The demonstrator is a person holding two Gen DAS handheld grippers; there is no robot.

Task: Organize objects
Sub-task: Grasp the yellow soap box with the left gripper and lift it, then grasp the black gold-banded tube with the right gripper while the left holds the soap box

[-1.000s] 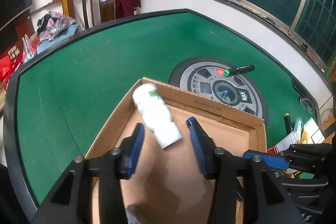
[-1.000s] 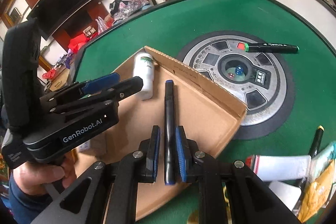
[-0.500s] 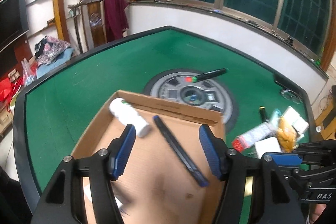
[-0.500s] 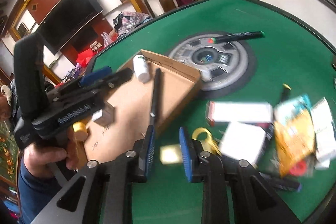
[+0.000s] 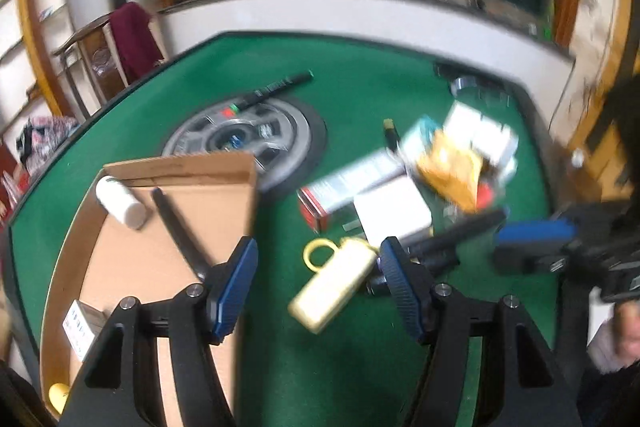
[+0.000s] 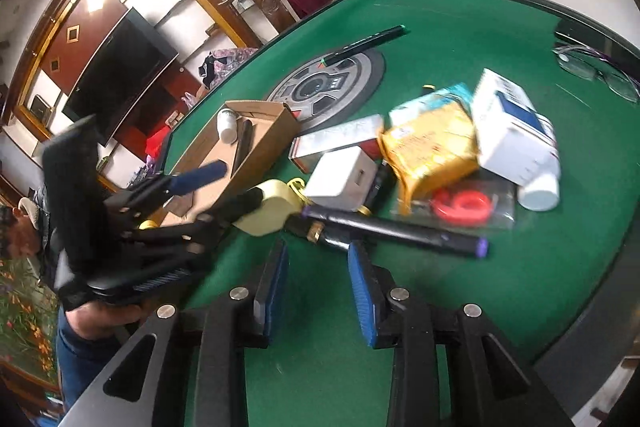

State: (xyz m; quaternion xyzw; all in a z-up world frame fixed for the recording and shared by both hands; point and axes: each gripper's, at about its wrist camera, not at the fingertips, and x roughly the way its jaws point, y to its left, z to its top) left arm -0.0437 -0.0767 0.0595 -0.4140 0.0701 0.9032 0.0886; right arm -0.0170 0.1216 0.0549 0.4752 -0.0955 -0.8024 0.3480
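A cardboard box [image 5: 192,187] [image 6: 276,131] on the green table holds a white bottle [image 5: 120,205] [image 6: 226,125] and a black pen [image 5: 176,227] [image 6: 242,145]. A heap of loose items lies to its right: a pale yellow case [image 5: 334,285] [image 6: 272,213], a white box [image 5: 392,213] [image 6: 342,179], an orange packet [image 5: 452,171] [image 6: 430,149], a long black marker [image 6: 400,231]. My left gripper [image 5: 316,279] [image 6: 224,187] is open over the yellow case. My right gripper [image 6: 318,273] [image 5: 532,239] is open and empty just before the marker.
A round grey dial [image 5: 244,137] [image 6: 324,87] with a green-tipped marker [image 5: 276,89] [image 6: 366,45] lies behind the box. A white and blue box on a bottle [image 6: 516,139], a red ring [image 6: 462,205] and spectacles [image 6: 600,75] lie to the right.
The right gripper has let go of the black pen, which now lies in the box, and moved right to the heap. The left gripper has swung right from the box to the yellow case.
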